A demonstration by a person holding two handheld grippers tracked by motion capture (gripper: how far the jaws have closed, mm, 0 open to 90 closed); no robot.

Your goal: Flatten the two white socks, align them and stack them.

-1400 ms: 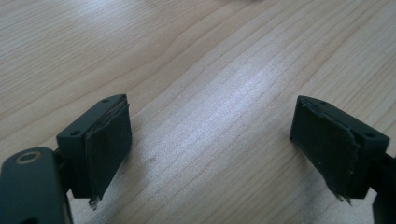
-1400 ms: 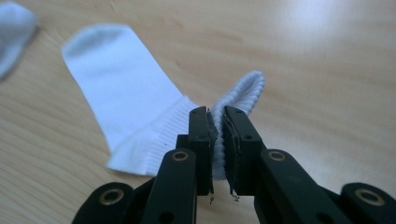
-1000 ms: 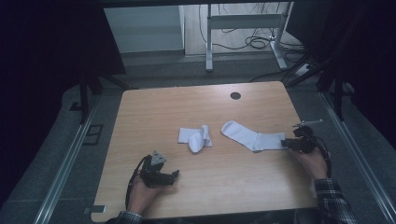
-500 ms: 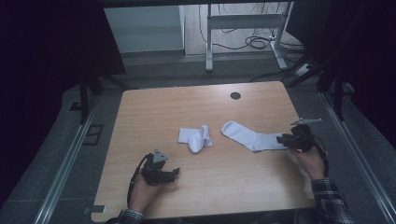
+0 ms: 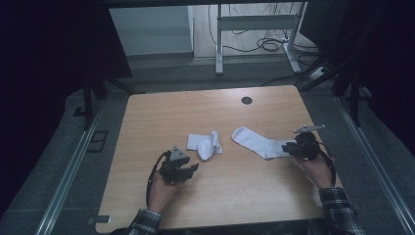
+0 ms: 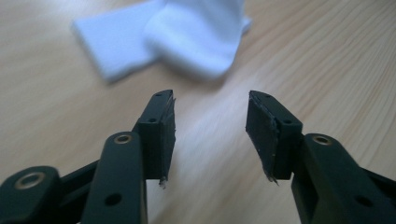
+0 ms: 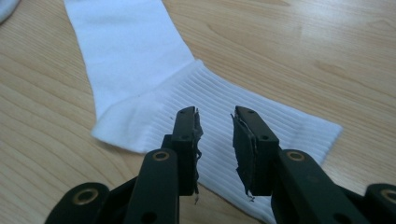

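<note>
Counter (image 5: 147, 117) of pale wood | flat white ribbed sock (image 5: 257, 142) right of centre; crumpled white sock (image 5: 205, 144) at centre | right tongs (image 7: 215, 123) since moved onto ribbed cuff, spread, nothing pinched – grasp likely next | left tongs (image 6: 210, 121) spread, short of crumpled sock | right gripper view resolves cuff ribbing; high view does not.

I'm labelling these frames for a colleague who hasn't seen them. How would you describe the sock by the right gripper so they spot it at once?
On the wooden table lie two white socks, side by side near the middle. Take the one nearer the table's right edge, the flat sock, whose ribbed cuff lies under the right gripper. Unlike the folded sock to its left, it lies stretched out full length.
</note>
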